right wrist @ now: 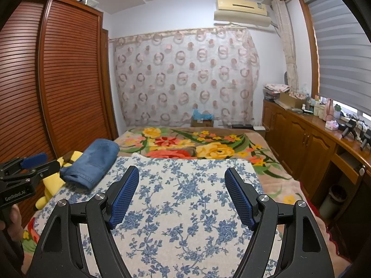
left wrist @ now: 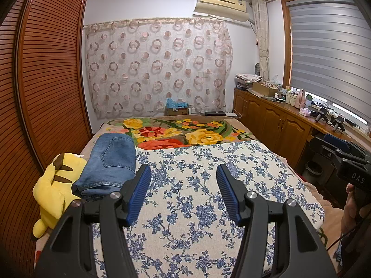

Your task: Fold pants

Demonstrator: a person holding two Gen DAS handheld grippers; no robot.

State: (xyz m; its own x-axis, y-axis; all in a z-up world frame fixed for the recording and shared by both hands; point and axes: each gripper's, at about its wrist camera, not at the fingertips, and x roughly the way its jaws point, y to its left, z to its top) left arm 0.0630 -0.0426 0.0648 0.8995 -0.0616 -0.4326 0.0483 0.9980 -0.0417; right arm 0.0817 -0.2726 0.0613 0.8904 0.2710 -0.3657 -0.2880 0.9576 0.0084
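folded jeans (left wrist: 109, 162) lie left of both grippers (left wrist: 183, 176) (right wrist: 182, 180), jaws apart, empty.

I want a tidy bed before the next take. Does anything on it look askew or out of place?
Little stands out. The folded jeans lie off the left edge of the blue-flowered cloth, against a yellow plush toy that lies tipped over at the bedside. Both grippers, left and right, are open and empty.

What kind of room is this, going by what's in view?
A home bedroom, most likely: a bed with floral covers fills the middle, a louvred wooden wardrobe stands beside it, and folded jeans lie next to a yellow plush toy.
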